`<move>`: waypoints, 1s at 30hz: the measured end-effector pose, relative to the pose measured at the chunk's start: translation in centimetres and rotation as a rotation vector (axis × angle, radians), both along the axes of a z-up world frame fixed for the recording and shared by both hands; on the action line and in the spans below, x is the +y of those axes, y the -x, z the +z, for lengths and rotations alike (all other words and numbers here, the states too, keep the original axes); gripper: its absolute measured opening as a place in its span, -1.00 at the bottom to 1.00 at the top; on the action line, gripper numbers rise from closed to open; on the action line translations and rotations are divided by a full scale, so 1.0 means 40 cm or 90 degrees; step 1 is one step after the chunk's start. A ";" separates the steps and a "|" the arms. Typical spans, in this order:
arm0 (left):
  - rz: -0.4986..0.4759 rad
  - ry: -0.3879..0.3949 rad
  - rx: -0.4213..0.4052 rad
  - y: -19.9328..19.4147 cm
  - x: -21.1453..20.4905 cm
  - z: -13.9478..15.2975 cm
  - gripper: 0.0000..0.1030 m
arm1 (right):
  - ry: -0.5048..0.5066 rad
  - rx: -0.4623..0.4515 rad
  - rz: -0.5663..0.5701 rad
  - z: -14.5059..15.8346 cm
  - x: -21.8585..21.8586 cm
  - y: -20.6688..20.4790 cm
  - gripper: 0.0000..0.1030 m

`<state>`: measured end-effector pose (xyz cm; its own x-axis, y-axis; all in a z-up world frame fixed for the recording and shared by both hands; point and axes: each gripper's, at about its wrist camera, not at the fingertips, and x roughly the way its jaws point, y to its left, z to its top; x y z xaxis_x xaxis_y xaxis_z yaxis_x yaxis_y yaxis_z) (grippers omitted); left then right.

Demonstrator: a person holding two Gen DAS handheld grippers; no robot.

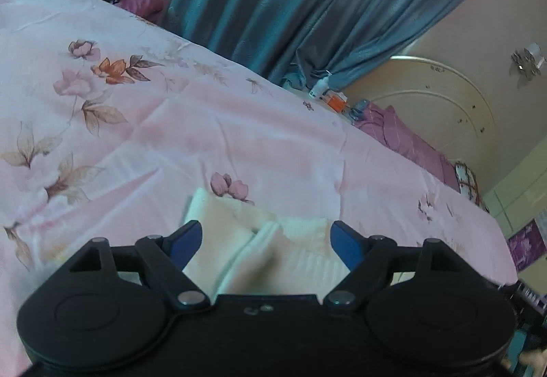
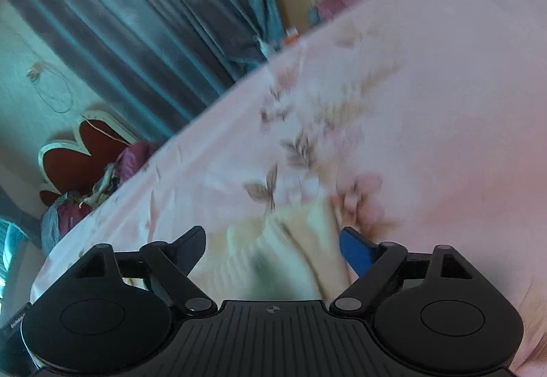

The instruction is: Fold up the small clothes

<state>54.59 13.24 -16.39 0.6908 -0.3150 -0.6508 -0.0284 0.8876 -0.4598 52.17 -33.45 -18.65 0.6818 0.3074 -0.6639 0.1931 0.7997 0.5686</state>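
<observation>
Folding this well means keeping the left gripper [image 1: 266, 242] and right gripper [image 2: 271, 248] wide open and holding nothing, then pinching the white cloth [image 1: 273, 240] at 6 o'clock on the pink bed [image 1: 171, 137] by its edges.

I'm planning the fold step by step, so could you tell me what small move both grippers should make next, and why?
Probably ease both grippers down and close them on the cloth. The left gripper and right gripper both stand open, with the small white garment lying between their fingers on the pink floral bedspread, ungripped. The right view is blurred, so its exact edge is uncertain.
</observation>
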 end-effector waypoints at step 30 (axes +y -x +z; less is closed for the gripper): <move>-0.132 -0.137 -0.053 -0.004 -0.081 -0.059 -0.94 | 0.185 -0.015 0.235 -0.054 0.113 -0.035 -0.97</move>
<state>54.75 9.99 -18.75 0.6799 -0.3154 -0.6620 0.1930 0.9479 -0.2534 53.58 -28.92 -20.80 0.5771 0.3360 -0.7443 -0.1445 0.9391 0.3119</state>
